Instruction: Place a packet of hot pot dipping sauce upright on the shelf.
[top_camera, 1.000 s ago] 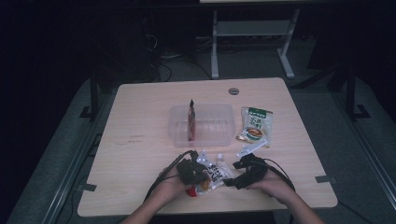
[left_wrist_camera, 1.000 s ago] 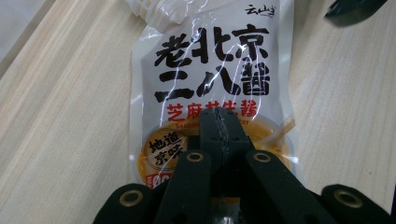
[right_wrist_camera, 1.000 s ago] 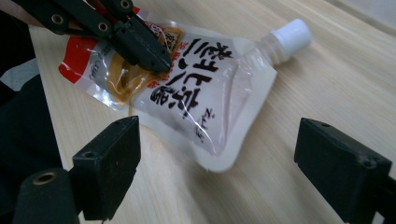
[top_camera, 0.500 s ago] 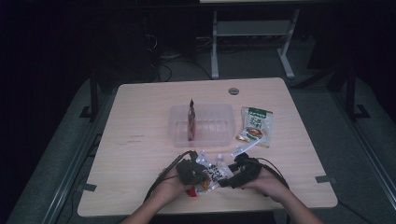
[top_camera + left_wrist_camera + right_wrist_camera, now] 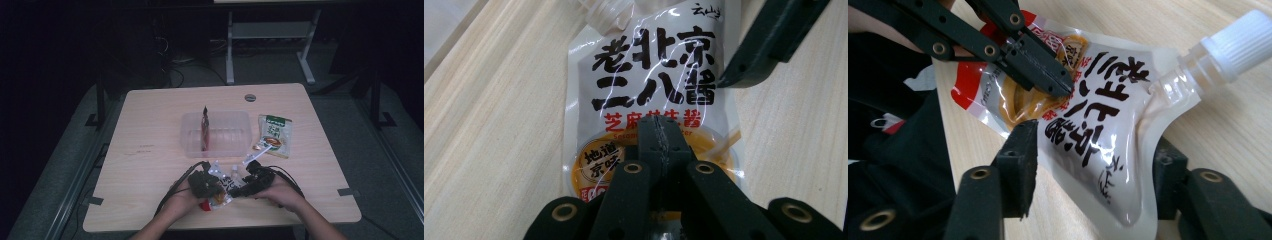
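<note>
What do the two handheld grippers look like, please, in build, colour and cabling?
Both are matte black. The left gripper has flat link bars joined by brass-ringed pivots, and narrow jaws with small holes in them. The right gripper has the same linkage and blocky, square-ended fingers. In the high view, black cables loop back from each tool. No sleeves show on the forearms.

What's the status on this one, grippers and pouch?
Left gripper shut on spouted sauce pouch. Right gripper open, jaws astride pouch. Clear tray beyond, nothing in the way.

White spouted plastic sauce pouch (image 5: 651,85): bold black characters, red line of text, orange-yellow band, red bottom corner, white ribbed cap; both grippers' jaws black.
</note>
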Available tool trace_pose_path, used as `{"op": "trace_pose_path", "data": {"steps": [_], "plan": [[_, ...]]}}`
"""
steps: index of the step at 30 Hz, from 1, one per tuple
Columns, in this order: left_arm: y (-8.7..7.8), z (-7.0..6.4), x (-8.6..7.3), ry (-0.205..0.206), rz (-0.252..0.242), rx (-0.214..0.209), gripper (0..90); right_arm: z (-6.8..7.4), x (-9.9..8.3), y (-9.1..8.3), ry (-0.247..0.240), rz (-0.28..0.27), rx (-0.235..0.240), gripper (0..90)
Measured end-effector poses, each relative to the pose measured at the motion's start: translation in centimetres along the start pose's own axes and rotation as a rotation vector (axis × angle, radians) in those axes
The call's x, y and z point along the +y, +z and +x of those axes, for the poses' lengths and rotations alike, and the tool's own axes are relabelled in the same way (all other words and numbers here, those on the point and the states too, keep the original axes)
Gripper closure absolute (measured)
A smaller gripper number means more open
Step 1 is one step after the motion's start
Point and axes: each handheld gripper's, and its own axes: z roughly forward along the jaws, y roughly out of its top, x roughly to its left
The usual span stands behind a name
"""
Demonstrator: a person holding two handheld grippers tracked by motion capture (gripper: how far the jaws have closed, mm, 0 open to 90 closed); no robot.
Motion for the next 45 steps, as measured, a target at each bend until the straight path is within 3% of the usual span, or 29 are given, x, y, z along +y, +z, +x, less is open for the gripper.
{"op": "trace_pose_path", "data": {"steps": [3,11,17,23,29,34,41,45], "plan": [[-0.1,0.1,0.0,0.008,0.006,-0.003,89.9,-0.2,0.1,0.2,-0.027,0.005,0.013,51.8],[-0.1,0.0,-0.1,0.007,0.008,-0.004,89.9,0.0,-0.1,0.1,-0.059,0.018,-0.021,68.9],[-0.1,0.0,-0.1,0.014,0.005,0.002,89.9,0.5,-0.2,0.2,-0.123,0.019,-0.046,76.8],[-0.4,0.1,-0.3,0.004,-0.017,-0.005,89.8,0.3,-0.2,0.0,-0.110,-0.002,-0.026,86.3],[-0.8,0.1,-0.3,0.010,-0.039,-0.014,89.7,0.3,-0.2,-0.3,-0.129,-0.025,-0.008,88.7],[-2.7,0.6,-0.7,-0.003,-0.061,-0.006,89.8,0.5,-0.1,-1.3,-0.141,-0.062,0.014,88.9],[-5.8,1.9,-2.3,-0.036,-0.091,0.010,89.8,1.1,0.0,-2.8,-0.139,-0.113,0.035,89.1],[-6.5,2.5,-2.8,-0.050,-0.102,0.013,89.8,1.3,0.0,-3.5,-0.162,-0.136,0.038,89.2]]}}
